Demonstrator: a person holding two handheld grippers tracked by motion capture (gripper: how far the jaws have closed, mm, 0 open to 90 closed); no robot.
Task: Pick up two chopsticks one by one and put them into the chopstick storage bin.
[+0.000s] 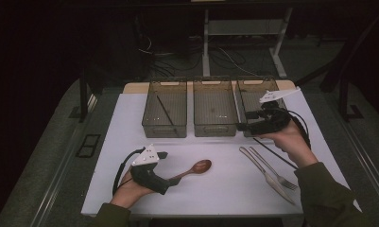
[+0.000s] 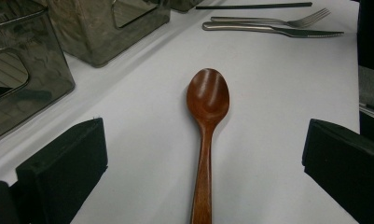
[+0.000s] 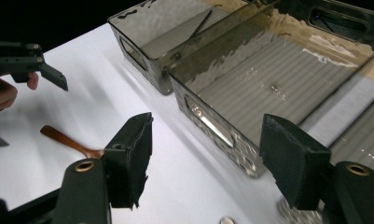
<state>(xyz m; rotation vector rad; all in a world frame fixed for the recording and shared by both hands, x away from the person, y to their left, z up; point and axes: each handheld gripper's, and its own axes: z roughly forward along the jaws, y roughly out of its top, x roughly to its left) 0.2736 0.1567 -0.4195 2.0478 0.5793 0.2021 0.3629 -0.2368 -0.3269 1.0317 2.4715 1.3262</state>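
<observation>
While gripper (image 2: 203,154) straddles spoon (image 2: 207,112), open table (image 2: 278,116) beyond

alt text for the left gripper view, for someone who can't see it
A brown wooden spoon lies on the white table, bowl pointing away, its handle running between the left claw's two open black jaws. Beyond it at top right lie a fork, a knife and a black chopstick; smoky clear bins stand at left.

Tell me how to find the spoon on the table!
Start at the white table with three clear bins along its back. In front of them, near the left tongs, lies the spoon. It is brown wood; the fork and knife are shiny metal.
</observation>
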